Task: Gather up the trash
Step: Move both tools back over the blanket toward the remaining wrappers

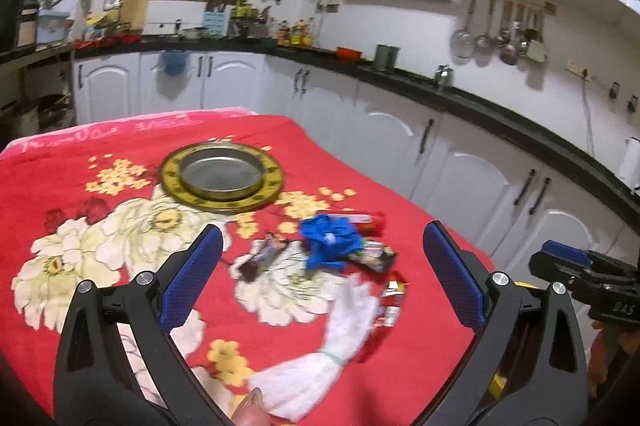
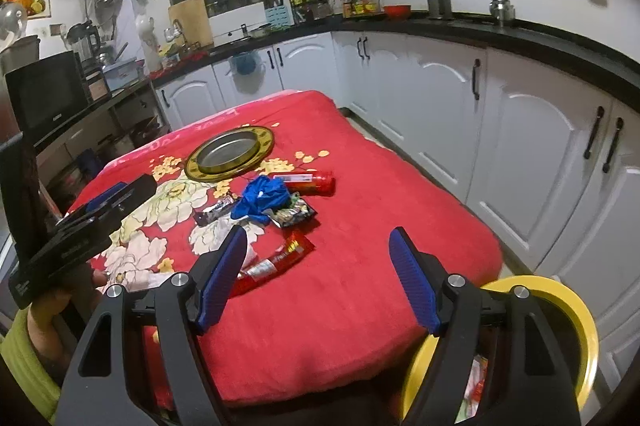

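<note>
Two views. Left wrist: left tool (image 1: 322,258) is held released above the red surface (image 1: 120,306); blue glove (image 1: 330,240), wrappers (image 1: 262,258) and white glove (image 1: 320,358) are seen between its pads. Right wrist: right tool (image 2: 318,278) is released, empty; red wrapper (image 2: 276,262) lies by its left pad; yellow bin (image 2: 576,318) is seen beside the surface.

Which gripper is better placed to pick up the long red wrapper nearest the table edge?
Right. The open right gripper has the red wrapper just beside its left finger, and the yellow bin is on its side. The left gripper faces the white glove instead.
</note>
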`<state>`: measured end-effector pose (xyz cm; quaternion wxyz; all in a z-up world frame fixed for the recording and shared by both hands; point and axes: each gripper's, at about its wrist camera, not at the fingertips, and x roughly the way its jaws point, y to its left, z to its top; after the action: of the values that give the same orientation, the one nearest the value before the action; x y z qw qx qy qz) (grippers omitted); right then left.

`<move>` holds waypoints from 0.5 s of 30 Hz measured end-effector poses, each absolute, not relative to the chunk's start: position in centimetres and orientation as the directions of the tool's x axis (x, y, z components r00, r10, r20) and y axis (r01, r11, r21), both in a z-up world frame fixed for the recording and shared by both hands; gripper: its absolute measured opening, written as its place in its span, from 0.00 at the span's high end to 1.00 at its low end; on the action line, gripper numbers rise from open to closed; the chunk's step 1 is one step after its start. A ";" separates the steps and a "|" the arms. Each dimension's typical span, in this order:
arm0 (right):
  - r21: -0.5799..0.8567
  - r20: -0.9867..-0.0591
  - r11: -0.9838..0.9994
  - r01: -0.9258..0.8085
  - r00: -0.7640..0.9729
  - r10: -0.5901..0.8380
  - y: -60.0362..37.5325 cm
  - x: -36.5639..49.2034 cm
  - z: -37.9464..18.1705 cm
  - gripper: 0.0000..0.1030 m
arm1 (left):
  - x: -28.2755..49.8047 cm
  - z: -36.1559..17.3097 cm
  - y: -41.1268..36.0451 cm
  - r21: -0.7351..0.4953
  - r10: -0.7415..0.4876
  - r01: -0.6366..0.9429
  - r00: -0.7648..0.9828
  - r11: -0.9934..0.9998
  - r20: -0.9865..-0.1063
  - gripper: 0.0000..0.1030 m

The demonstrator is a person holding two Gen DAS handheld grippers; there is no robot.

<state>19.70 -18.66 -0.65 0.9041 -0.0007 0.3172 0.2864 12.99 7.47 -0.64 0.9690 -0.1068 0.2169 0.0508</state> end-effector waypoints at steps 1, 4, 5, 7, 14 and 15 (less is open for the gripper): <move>0.180 -0.576 0.834 -0.522 0.631 0.519 -18.3 20.0 -0.8 0.31 | 13.2 -0.9 8.0 -0.187 0.059 -0.156 0.896 0.970 -0.440 0.11; 0.180 -0.585 0.827 -0.533 0.618 0.526 -17.1 21.1 -1.2 0.31 | 13.7 -1.7 9.3 -0.191 0.076 -0.184 0.883 0.964 -0.464 0.11; 0.182 -0.588 0.824 -0.537 0.612 0.529 -16.7 21.6 -1.4 0.31 | 13.8 -1.9 9.7 -0.191 0.083 -0.193 0.878 0.962 -0.471 0.11; 0.184 -0.598 0.820 -0.543 0.600 0.532 -15.9 22.4 -2.0 0.31 | 14.1 -2.3 10.5 -0.196 0.091 -0.208 0.871 0.958 -0.483 0.11; 0.172 -0.641 0.813 -0.556 0.564 0.521 -13.6 25.3 -4.0 0.33 | 16.7 -4.5 12.6 -0.193 0.091 -0.245 0.810 0.950 -0.579 0.22; 0.176 -0.648 0.813 -0.555 0.556 0.520 -13.4 25.7 -4.3 0.34 | 17.1 -4.8 12.7 -0.186 0.087 -0.241 0.800 0.952 -0.594 0.24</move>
<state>25.69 -13.40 -4.34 0.8818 -0.0243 0.3590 0.3048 17.14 12.67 -4.77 0.9401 -0.1272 0.3039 0.0873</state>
